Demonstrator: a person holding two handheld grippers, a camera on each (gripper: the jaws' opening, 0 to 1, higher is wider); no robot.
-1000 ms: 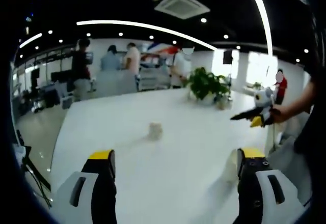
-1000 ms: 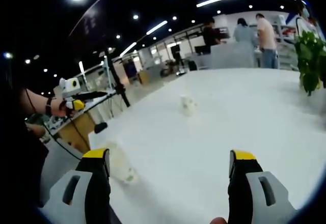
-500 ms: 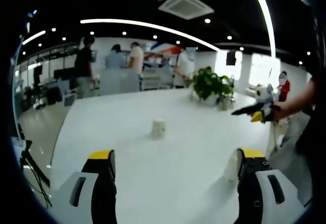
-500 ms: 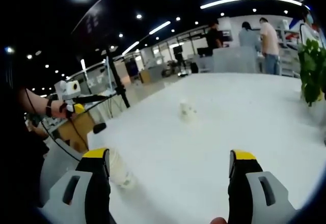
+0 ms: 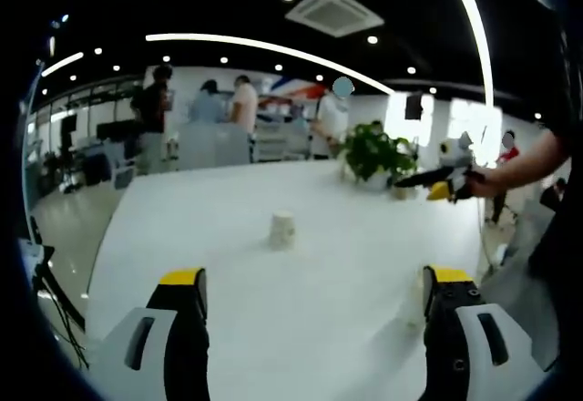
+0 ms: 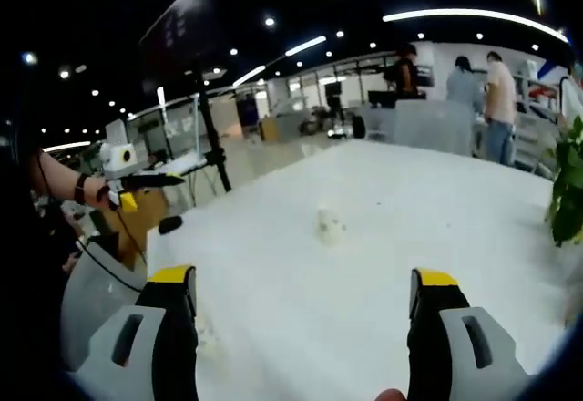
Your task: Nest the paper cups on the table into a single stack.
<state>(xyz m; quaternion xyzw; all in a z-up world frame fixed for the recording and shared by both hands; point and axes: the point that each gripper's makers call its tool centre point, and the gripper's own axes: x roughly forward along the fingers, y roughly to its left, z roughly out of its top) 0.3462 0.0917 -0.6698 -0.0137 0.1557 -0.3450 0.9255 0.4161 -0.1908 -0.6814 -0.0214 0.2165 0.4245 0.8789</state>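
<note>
Left gripper [image 5: 314, 293]: jaws apart, nothing between them, held above the near edge of the tabletop [image 5: 228, 237].
Right gripper [image 6: 305, 292]: jaws apart, nothing gripped, above the near edge.
Paper cup [image 5: 282, 230]: upside down, alone mid-tabletop, well apart from both grippers; contents cannot be told.
Second cup [image 5: 415, 305]: near edge, just beside the left gripper's right jaw, blurred.
Potted plant [image 5: 373, 153]: far right corner.
</note>
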